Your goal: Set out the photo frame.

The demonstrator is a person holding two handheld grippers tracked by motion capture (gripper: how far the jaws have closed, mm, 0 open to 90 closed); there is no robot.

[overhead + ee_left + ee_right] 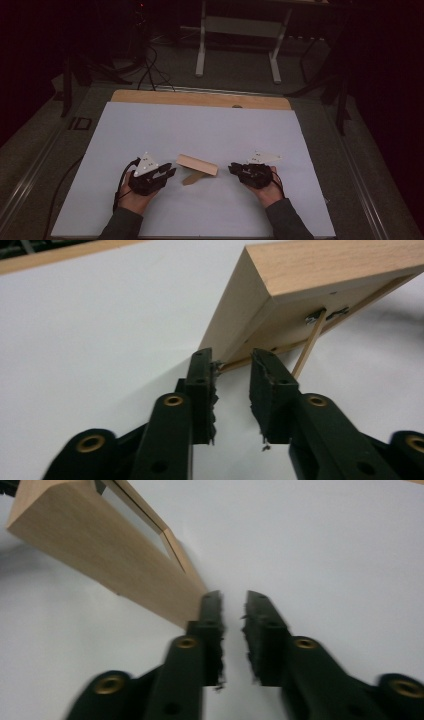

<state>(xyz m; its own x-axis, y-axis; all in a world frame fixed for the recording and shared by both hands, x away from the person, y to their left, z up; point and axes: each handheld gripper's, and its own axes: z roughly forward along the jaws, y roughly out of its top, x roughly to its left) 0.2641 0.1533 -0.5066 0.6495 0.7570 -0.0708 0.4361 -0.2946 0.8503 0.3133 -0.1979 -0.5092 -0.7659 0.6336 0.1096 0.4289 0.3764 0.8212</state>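
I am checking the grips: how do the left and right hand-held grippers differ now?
The left hand-held gripper has a wider gap, with the wooden frame's corner at its tips. The right hand-held gripper has a narrower gap with nothing between its jaws; the frame lies beside its left jaw. Both point inward at the frame on the white sheet.

A large white sheet covers most of a wooden tabletop, whose bare wood shows as a strip along the far edge. A small dark round mark sits on that strip, right of centre. The table rests on a grey floor. Beyond the far edge stands a pale metal frame with two legs on flat feet. Black cables trail across the floor at the far left. A metal rail runs along the table's left side. The surroundings are dark.
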